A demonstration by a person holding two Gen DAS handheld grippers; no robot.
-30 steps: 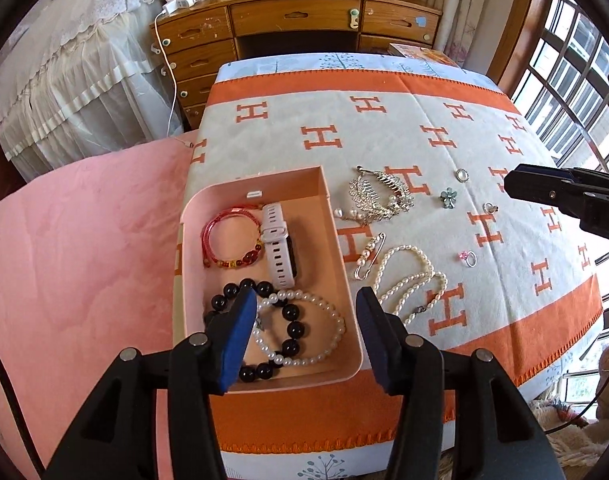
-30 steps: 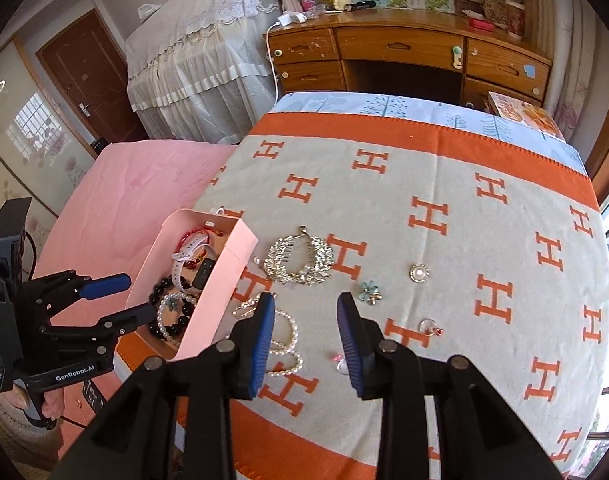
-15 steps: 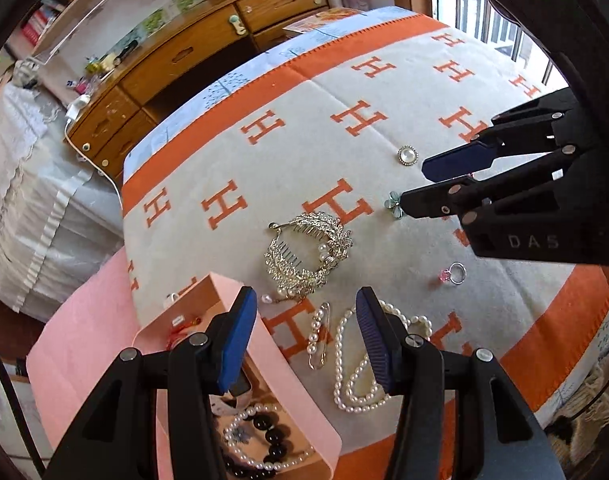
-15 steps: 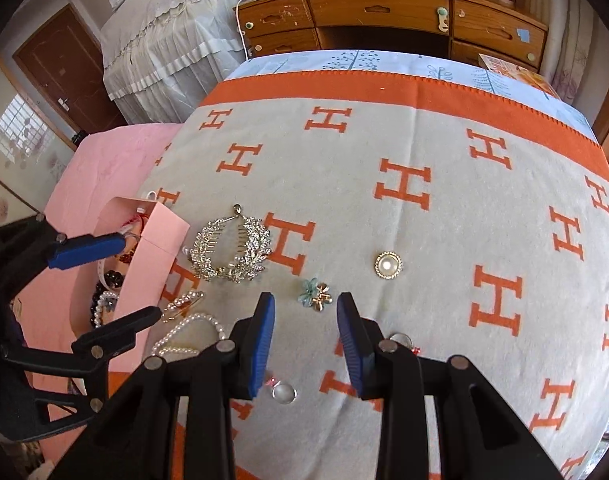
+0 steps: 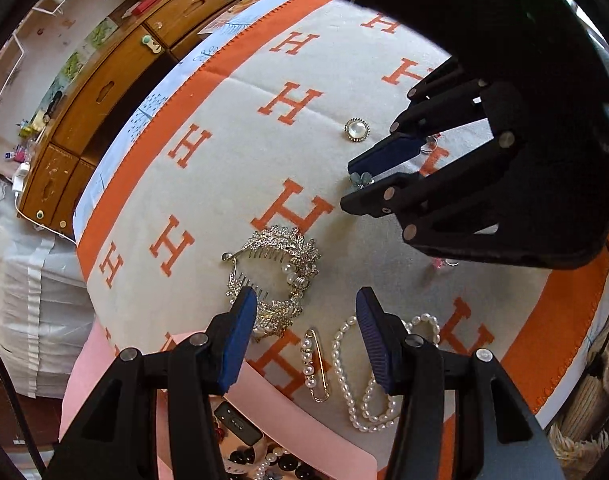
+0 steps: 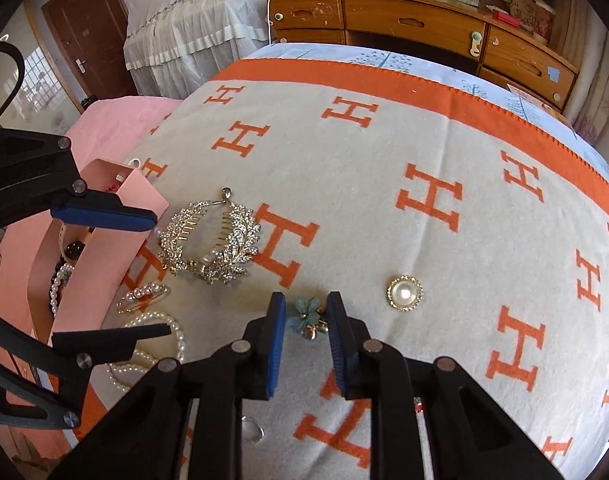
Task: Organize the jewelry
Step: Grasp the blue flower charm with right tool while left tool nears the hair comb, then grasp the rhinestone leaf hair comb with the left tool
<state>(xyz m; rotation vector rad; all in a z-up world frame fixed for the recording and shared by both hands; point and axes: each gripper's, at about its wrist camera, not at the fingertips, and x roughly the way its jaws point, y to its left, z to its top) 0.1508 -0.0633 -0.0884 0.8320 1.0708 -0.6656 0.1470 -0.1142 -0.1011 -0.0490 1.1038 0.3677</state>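
A teal flower brooch (image 6: pixel 304 312) lies on the H-patterned blanket (image 6: pixel 384 200). My right gripper (image 6: pixel 305 316) straddles it, jaws closing, pads just short of its petals; the left wrist view shows the right gripper (image 5: pixel 350 184) low over the brooch (image 5: pixel 360 179). My left gripper (image 5: pixel 306 300) hangs open and holds nothing, above a crystal hair comb (image 5: pixel 276 276), a pearl pin (image 5: pixel 314 360) and a pearl necklace (image 5: pixel 360 380). The pink box (image 5: pixel 304 420) below it holds a watch and bead bracelets.
A round pearl brooch (image 6: pixel 404 293) sits right of the flower. A clear-stone ring (image 6: pixel 250 430) lies under the right gripper, and a pink ring (image 5: pixel 444 264) is half hidden. A wooden desk (image 6: pixel 412 20) stands beyond the blanket, with a white-draped bed (image 6: pixel 192 32) to its left.
The left gripper swung from over the box to over the comb and rolled. The right gripper sank onto the flower brooch and its jaws narrowed around it.
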